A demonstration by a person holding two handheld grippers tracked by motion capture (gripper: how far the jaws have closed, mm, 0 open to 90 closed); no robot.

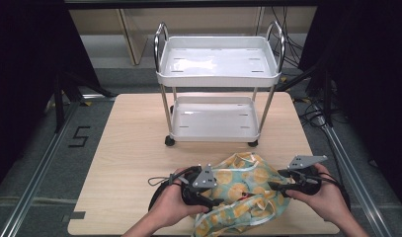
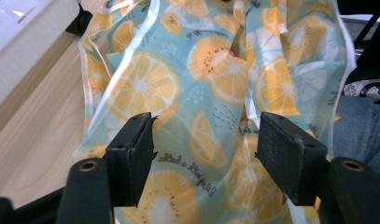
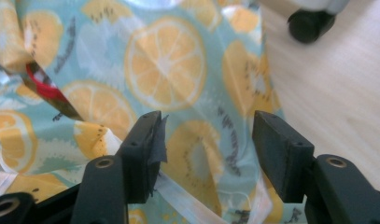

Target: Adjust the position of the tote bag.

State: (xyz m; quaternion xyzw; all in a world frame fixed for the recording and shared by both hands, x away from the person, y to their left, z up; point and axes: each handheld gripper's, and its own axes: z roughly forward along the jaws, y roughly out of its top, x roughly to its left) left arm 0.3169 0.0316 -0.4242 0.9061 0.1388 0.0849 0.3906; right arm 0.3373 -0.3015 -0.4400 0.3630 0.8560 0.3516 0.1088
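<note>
Black fingers (image 2: 130, 158) of the left gripper (image 1: 202, 190) stand wide apart in the left gripper view, holding nothing, with a fruit-print bag (image 2: 197, 88) spread just beyond them. It is a soft, glossy sack, pale blue with orange and kiwi slices and a white trim along its edges, and it lies crumpled on the near edge of the worktop (image 1: 134, 148), between the two grippers. Something red (image 3: 40, 84) peeps out from a fold in the right gripper view; what it is cannot be told. Judging by the slack folds and sheen, the bag is light, limp and somewhat slippery, so it would sag and shift when lifted, not keep any shape; nothing about it looks fragile, though the contents are hidden. The best hold would seem to be the doubled white hem or a bunched ridge of cloth, where the pads can pinch several layers at once, one gripper on each side to keep the mouth from collapsing. Likewise the right gripper (image 1: 293, 183) has its fingers (image 3: 143, 154) spread open and empty, poised over the bag's right side near the hem. Farther back on the worktop stands a white two-shelf trolley (image 1: 217, 76) on black castors, both its trays bare.
</note>
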